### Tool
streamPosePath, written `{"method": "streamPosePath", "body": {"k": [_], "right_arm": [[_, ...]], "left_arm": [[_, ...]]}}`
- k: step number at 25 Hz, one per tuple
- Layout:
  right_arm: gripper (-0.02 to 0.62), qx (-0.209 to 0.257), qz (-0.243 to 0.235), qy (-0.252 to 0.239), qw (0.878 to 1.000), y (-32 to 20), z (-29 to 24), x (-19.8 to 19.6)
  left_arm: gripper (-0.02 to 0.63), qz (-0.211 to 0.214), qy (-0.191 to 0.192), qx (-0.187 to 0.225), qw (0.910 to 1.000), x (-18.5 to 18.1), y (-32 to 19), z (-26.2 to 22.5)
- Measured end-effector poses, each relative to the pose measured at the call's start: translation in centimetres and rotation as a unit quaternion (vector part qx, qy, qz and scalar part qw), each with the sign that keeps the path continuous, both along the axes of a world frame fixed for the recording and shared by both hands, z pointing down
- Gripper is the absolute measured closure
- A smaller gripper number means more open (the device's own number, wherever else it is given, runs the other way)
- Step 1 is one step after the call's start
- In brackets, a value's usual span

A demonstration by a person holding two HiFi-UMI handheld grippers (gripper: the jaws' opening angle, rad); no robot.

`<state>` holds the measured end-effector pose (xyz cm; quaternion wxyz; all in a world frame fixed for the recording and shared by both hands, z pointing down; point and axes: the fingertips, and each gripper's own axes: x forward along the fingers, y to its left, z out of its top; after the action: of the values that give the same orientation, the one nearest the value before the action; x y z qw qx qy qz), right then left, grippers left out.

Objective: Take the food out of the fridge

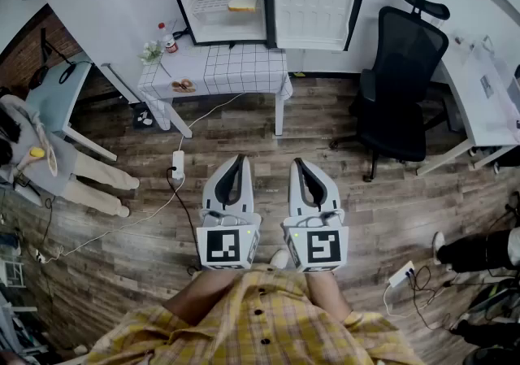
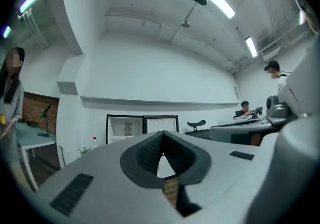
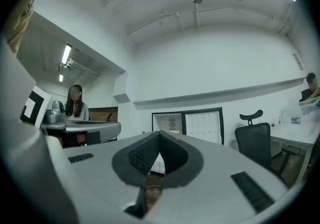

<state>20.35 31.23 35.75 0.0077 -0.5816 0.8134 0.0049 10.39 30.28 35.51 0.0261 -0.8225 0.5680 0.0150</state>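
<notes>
A small black fridge [image 1: 229,4] stands on a table with a white checked cloth [image 1: 236,69] at the far wall, its door [image 1: 313,7] swung open to the right. On its shelf lies a pale yellow piece of food [image 1: 242,5]. My left gripper [image 1: 240,158] and right gripper [image 1: 297,161] hang side by side close to my body, far from the fridge, both shut and empty. The left gripper view shows the left gripper [image 2: 161,132] pointing level at the distant fridge [image 2: 142,127]. In the right gripper view the right gripper [image 3: 159,132] faces the same fridge [image 3: 187,124].
A black office chair [image 1: 402,79] stands right of the table, with a white desk [image 1: 483,95] beyond it. On the cloth sit a small plate [image 1: 183,85], a red-capped bottle [image 1: 168,42] and flowers [image 1: 150,52]. A power strip [image 1: 177,164] with cables lies on the wooden floor. A person [image 1: 32,152] stands at left.
</notes>
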Motion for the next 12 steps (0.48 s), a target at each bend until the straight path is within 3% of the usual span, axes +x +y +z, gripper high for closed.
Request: {"method": "streamPosePath", "body": {"k": [12], "right_arm": [[0.589,-0.017,0.012,0.01,1.0,1.3,-0.1,-4.8]], "left_arm": [[0.601,0.013,0.015,-0.012,0.9997,-4.5,1.4,0.4]]}}
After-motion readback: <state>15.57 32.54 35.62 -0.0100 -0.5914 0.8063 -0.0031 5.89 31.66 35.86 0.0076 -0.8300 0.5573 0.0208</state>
